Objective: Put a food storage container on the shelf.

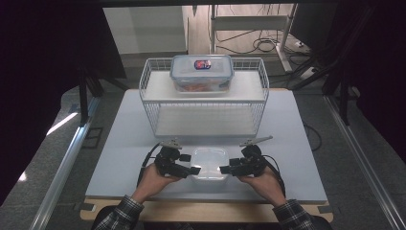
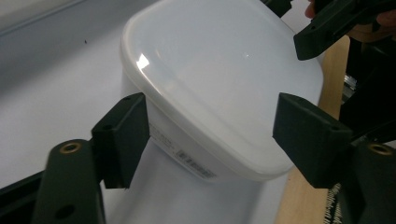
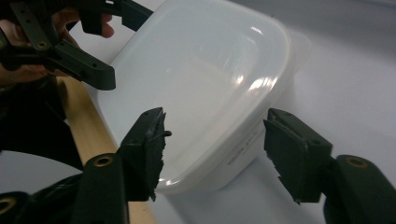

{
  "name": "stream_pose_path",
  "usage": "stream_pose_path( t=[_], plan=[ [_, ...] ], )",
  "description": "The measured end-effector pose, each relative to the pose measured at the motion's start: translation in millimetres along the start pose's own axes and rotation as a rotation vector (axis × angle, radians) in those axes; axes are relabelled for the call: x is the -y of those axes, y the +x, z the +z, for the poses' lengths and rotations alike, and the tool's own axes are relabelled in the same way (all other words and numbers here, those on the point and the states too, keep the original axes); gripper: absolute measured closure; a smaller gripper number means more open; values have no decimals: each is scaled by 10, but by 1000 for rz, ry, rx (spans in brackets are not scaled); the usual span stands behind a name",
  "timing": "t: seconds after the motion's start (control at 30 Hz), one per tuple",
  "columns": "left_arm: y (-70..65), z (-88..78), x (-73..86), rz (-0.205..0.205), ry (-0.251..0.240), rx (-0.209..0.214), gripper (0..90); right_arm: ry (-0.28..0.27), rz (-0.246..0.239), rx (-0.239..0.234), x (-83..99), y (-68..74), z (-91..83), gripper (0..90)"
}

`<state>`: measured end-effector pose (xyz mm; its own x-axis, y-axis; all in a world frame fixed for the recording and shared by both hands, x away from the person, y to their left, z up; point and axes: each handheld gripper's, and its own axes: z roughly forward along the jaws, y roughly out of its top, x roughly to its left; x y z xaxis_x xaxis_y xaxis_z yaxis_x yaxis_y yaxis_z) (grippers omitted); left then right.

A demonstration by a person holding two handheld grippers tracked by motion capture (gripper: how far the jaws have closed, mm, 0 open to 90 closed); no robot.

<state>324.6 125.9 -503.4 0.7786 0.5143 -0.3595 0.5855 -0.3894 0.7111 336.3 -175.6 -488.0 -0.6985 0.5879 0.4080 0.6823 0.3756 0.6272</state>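
The left gripper (image 1: 191, 170) and the right gripper (image 1: 224, 168) flank a white plastic tub (image 1: 209, 163) from either side, jaws spread around its rim, not visibly pressing on it. The tub sits upright, its flat lid facing up, near the front edge of the pale table (image 1: 119, 143). It looks nearly square, so no clear long axis shows.

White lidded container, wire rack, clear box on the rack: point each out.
white lidded container (image 1: 209, 160), high view, middle of its lid.
wire rack (image 1: 204, 128), high view, bare lower shelf.
clear box (image 1: 201, 71), high view, centre of its lid, just below the label.
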Motion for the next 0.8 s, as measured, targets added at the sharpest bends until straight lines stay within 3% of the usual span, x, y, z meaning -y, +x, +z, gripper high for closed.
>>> stream_pose_path(
  t=[0.1, 0.17, 0.27, 0.4, 0.67, 0.8],
  plan=[
    [-37, -53, 21, -11, 4, -7, 361, 18, 80, -30, 18, -26, -28, 466],
    [-60, -93, 40, -25, 10, -8, 428, 19, 99, -38, 28, -28, -53, 514],
    [-101, -137, 57, -44, 9, -20, 506, 2, 89, -14, 22, 12, -117, 621],
    [-120, -165, 40, -80, -8, -58, 580, -11, 97, 9, 1, 51, -145, 666],
    [-88, -249, 55, -119, -56, -65, 748, -88, 139, -17, 22, 20, -179, 796],
    [-90, -242, 58, -128, -61, -85, 775, -107, 100, 20, 21, 60, -181, 798]
  ],
)
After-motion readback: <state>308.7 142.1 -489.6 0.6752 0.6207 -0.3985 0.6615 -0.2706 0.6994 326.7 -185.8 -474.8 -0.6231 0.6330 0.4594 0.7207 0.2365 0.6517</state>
